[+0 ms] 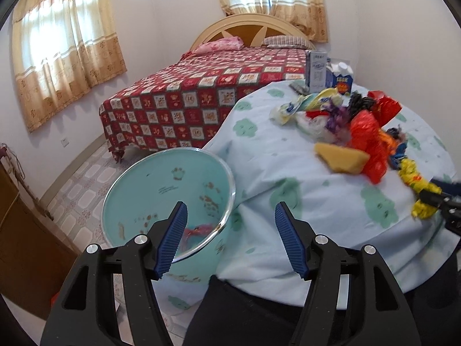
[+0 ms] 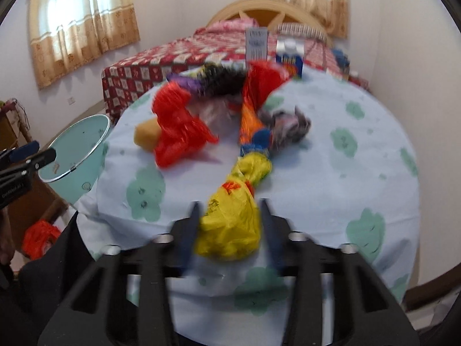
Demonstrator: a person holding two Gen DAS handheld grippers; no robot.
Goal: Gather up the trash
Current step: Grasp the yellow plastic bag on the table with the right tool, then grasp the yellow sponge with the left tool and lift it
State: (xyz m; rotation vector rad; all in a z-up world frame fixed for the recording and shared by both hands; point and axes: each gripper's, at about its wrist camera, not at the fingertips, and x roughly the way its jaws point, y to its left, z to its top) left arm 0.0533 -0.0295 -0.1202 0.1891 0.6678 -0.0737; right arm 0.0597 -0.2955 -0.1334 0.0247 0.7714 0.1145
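A knotted yellow plastic bag (image 2: pixel 230 230) lies at the near edge of the round table (image 2: pixel 331 187). My right gripper (image 2: pixel 230 203) is shut on it, a finger pressed against each side. Behind it is a heap of trash with a red bag (image 2: pixel 175 127), a yellow block (image 2: pixel 145 135) and several crumpled wrappers. My left gripper (image 1: pixel 230 206) is open and empty. It hangs between the table's edge and a teal bin (image 1: pixel 138 190) on the left. A pink scrap (image 1: pixel 198 229) lies inside the bin. The right gripper (image 1: pixel 429 196) shows at the right edge of the left wrist view, on the yellow bag (image 1: pixel 415 176).
Two cartons (image 1: pixel 315 67) (image 1: pixel 343 77) stand at the far edge of the table. A bed (image 1: pixel 187 98) with a red patterned cover fills the room behind. Brown wooden furniture (image 1: pixel 20 230) stands left of the bin. A red bag (image 2: pixel 40 238) lies on the floor.
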